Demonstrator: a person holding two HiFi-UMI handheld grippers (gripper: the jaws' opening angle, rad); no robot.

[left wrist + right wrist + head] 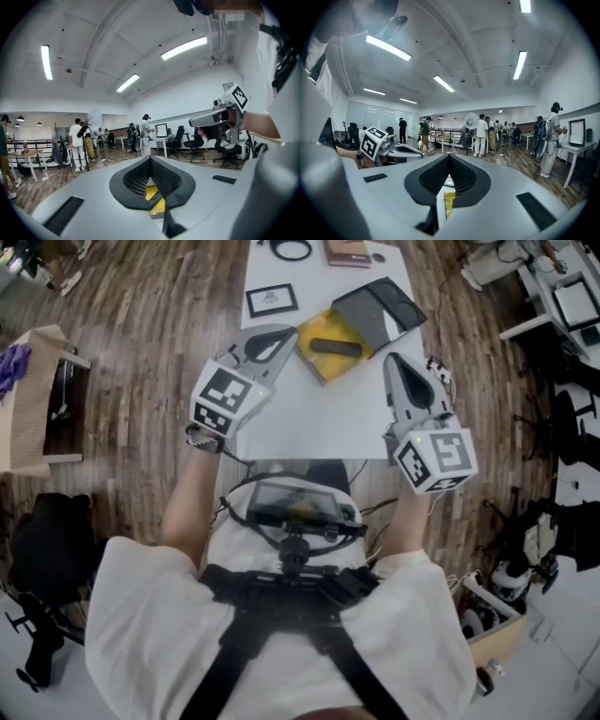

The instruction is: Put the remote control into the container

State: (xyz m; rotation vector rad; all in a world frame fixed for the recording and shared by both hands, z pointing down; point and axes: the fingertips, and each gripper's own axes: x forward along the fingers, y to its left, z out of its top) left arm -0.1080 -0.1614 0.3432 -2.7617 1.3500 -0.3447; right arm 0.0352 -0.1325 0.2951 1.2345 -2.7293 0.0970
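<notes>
Closest, black straps (281,601) cross the person's shirt. Farther off, the remote control (335,348) lies in the yellow container (311,334) on the white table (319,418). Left gripper (289,334) and right gripper (393,359) are both closed tight, holding nothing. Left sits just beside the container; a bump might spill the remote.

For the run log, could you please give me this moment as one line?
left hand-held gripper: shut, empty | right hand-held gripper: shut, empty | remote control: lying in yellow container
</notes>
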